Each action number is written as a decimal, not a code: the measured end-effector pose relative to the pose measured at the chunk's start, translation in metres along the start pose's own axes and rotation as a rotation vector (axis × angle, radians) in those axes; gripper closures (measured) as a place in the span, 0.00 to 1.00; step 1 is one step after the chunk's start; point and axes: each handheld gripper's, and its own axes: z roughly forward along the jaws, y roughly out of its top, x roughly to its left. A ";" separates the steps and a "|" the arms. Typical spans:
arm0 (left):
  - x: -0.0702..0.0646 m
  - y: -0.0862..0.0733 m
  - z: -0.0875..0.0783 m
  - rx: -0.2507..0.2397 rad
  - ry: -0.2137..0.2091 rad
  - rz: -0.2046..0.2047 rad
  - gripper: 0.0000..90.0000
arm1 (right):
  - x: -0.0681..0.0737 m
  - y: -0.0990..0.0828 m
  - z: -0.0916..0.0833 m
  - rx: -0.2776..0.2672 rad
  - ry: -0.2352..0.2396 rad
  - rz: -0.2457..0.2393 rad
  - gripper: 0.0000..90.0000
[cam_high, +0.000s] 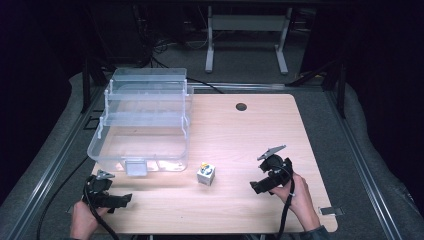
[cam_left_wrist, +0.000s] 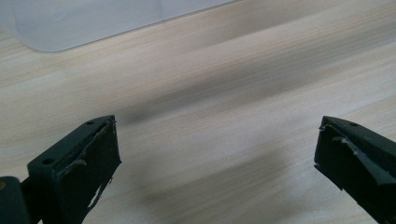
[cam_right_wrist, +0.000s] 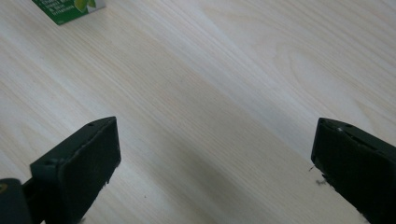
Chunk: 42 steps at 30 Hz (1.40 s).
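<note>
Wooden counter (cam_high: 250, 130), pale, with a dark round hole (cam_high: 241, 106) near the far edge.

On the far left part of it, a clear plastic bin (cam_high: 142, 120), stepped in tiers, open, with a small latch at the near wall; a corner of it (cam_left_wrist: 70, 23) visible at the top of the left claw view.

At the near left corner, left claw (cam_high: 122, 200) held low in a hand (cam_high: 85, 220), lying just over the counter and pointing right, toward the middle. Jaws spread wide in its own view (cam_left_wrist: 217, 154), bare wood between them, nothing gripped.

At the near right, right claw (cam_high: 257, 186) in the other hand (cam_high: 300, 197), pointing left toward the middle. Jaws likewise spread wide in its own view (cam_right_wrist: 215, 154), nothing between them but wood grain.

Between the two claws, nearer the right one and just in front of the bin's near right corner, a small box (cam_high: 205, 174): white sides, a bit of yellow and blue on top, standing on the counter, apart from the bin and from both claws. A green printed edge of it (cam_right_wrist: 70, 10) at the top left of the right claw view, well ahead of the jaws.

Black cable (cam_high: 287, 210) trailing from the right claw down along the wrist.
</note>
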 end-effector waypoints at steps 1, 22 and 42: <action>0.000 -0.001 -0.001 0.000 -0.001 -0.001 0.00 | 0.002 0.006 0.001 0.008 0.005 -0.012 0.01; 0.000 -0.001 -0.001 -0.007 -0.007 0.007 0.00 | 0.030 0.072 0.009 0.054 0.056 -0.155 0.00; 0.000 -0.002 0.000 -0.004 -0.010 0.021 0.00 | 0.092 0.138 0.050 0.179 0.145 -0.372 0.02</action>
